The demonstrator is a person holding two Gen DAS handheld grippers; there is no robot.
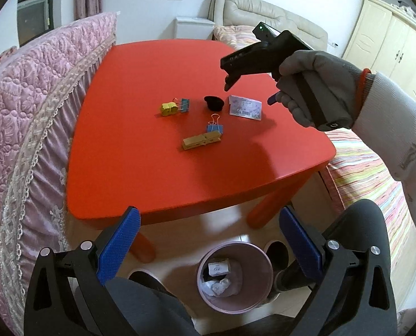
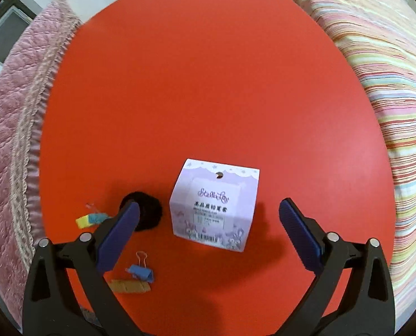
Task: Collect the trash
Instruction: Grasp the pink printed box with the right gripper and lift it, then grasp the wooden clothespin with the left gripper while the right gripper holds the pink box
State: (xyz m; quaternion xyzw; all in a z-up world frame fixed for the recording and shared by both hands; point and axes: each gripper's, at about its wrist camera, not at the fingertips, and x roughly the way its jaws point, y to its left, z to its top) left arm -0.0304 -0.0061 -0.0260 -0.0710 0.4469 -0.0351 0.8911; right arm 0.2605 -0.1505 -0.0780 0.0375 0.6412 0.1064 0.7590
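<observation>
Above the red tabletop (image 2: 208, 84), the right hand-held gripper (image 2: 209, 224) points steeply down with its jaws wide apart and nothing clamped; the small lilac paper box (image 2: 215, 205) lies between the blue pads (image 2: 299, 238), touched by neither. To take it cleanly, the pads should sink evenly on both sides of the box and close gently, since thin card probably crushes. The black cap (image 2: 147, 210) sits at nine o'clock of the box, just beside the left pad, and risks being nudged. The left hand-held gripper (image 1: 209, 240) hangs open and empty over the pink bin (image 1: 234, 277) on the floor, at six o'clock below the tabletop edge, angled downward.
</observation>
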